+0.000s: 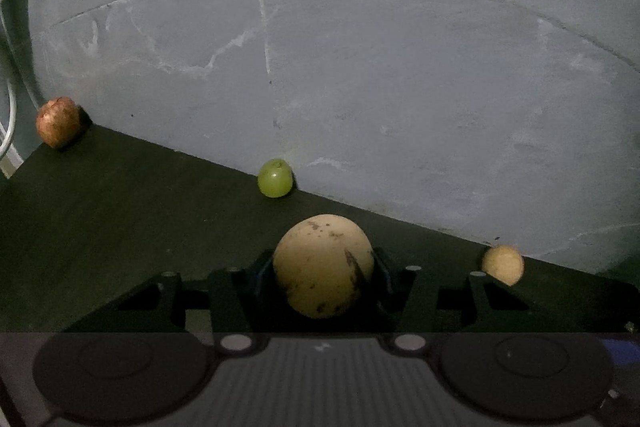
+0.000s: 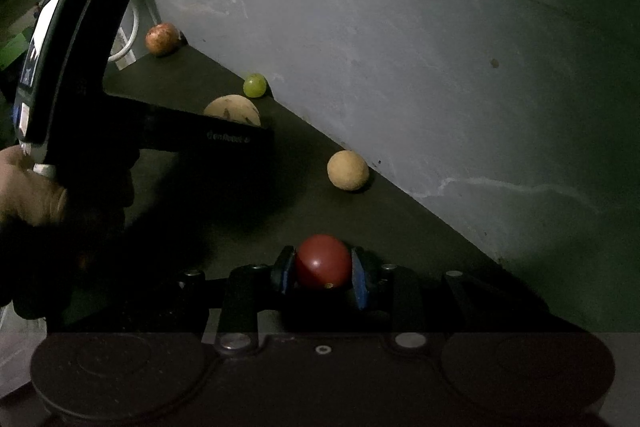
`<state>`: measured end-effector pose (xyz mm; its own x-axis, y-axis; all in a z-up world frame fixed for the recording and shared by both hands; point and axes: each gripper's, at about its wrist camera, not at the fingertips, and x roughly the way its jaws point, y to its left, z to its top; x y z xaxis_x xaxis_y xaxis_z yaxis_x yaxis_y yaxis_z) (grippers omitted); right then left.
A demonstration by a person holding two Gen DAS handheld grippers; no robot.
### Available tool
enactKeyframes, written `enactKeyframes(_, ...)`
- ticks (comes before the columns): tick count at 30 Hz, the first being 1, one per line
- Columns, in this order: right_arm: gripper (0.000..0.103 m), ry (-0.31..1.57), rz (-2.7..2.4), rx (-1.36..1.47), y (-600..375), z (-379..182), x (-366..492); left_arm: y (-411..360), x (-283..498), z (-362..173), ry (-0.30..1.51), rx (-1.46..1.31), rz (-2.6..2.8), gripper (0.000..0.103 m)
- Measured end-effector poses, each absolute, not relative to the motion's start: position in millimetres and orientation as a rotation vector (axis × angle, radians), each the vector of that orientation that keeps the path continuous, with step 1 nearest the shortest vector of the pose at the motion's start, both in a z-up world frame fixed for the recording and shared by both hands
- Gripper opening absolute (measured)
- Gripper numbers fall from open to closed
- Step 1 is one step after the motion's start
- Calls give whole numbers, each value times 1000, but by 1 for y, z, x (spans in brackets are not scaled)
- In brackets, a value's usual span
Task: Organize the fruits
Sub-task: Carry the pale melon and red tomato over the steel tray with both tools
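Currently the left gripper [image 1: 323,269] has a large tan round fruit [image 1: 323,265] seated between its two fingers, with the pads against its flanks as far as the dim left wrist view allows; contact on both sides is probable but not certain. The fruit is near-spherical, so no long axis constrains the grip. It rests on the dark tabletop [image 1: 120,219], directly ahead of the tool.

The right gripper [image 2: 323,267] is clamped on a small red fruit [image 2: 323,262], blue pads touching both sides, with the fruit just forward of the tool body.

Remaining fruits lie along the back edge of the tabletop where it meets the grey wall [image 1: 360,67]:
- green fruit [image 1: 275,177], ahead of the left gripper, just beyond the tan fruit;
- small tan fruit [image 1: 503,264], ahead and to the right of the left gripper, between the two tools;
- reddish-brown fruit [image 1: 58,122], far ahead-left, at the corner.

The small tan fruit appears comparably reachable from both tools. Both tools are occupied, so the next move likely requires a lift and placement first.
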<state>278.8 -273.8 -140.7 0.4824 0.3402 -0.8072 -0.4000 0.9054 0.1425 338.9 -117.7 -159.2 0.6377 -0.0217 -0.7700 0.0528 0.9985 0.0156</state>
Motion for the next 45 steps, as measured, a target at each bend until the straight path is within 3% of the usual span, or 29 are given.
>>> enactKeyframes(10,31,942,465,-78,-267,-128,272,-97,292,-119,827,-61,-30,53)
enactKeyframes(29,31,821,612,-133,-179,-39,194,50,72,-46,771,-244,239,53)
enactKeyframes(45,31,789,913,-237,-92,-6,121,57,-15,-51,777,-353,409,53)
